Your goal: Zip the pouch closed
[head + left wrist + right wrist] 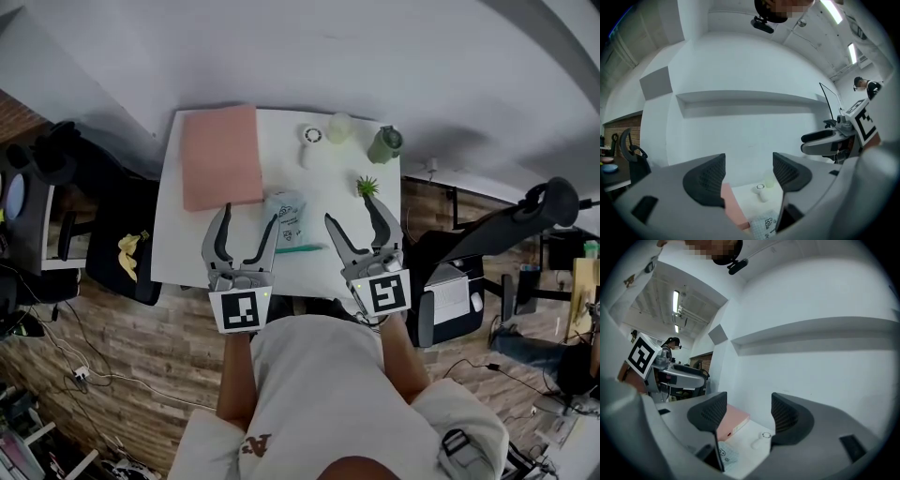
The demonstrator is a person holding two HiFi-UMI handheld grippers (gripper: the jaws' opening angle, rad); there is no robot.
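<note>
The pouch (284,217), pale and translucent with a teal zipper edge (301,248), lies on the white table (178,253) near its front edge. Both grippers are held above it, pointing level at the white wall. My left gripper (249,216) hangs over the pouch's left side, its jaws open and empty. To the pouch's right, the right gripper (352,211) is also open with nothing in it. In the left gripper view the gripper (747,176) shows the pouch (766,227) far below its jaws. The right gripper view has the gripper (750,416) likewise high over the pouch (725,455).
A flat pink box (221,155) covers the table's back left. Along the far edge stand a white round gadget (310,138), a pale cup (338,127) and a green tumbler (384,143); a small plant (367,186) sits nearer. Chairs flank the table.
</note>
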